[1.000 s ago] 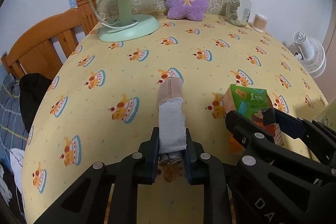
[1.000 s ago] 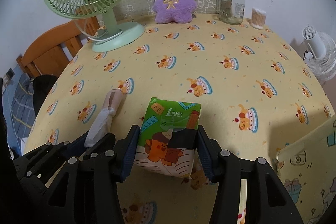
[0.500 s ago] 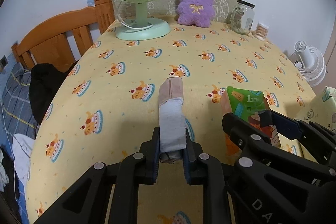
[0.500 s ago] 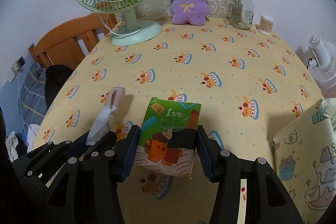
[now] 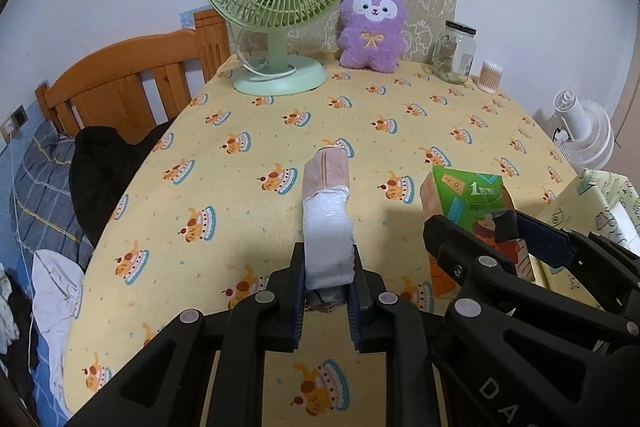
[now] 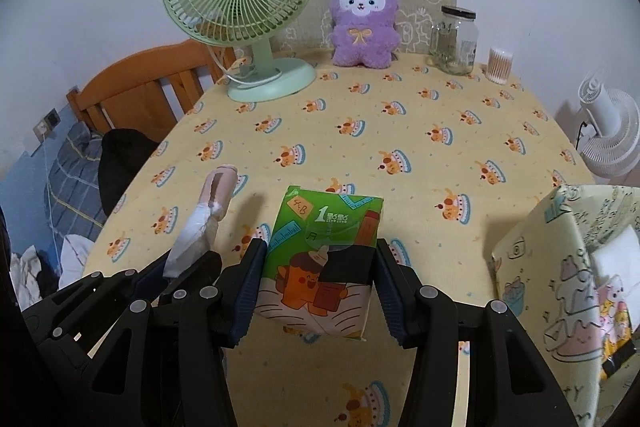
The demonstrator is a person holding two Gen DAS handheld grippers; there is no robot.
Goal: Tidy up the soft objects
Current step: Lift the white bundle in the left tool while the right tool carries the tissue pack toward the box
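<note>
My left gripper is shut on a slim white and pink wrapped packet, which sticks forward above the yellow tablecloth. To its right my right gripper is shut on a green tissue pack with a cartoon figure, also held off the table. Each gripper shows in the other's view: the tissue pack at the right, the packet at the left. A purple plush rabbit sits at the table's far edge.
A green desk fan stands at the back left, a glass jar and a cotton swab tub at the back right. A patterned fabric box sits at the near right. A wooden bed frame lies left, a white fan right.
Both grippers have risen and pulled back from the table with their loads, so more of the fan, bed and fabric box shows. Neither grip has changed.
</note>
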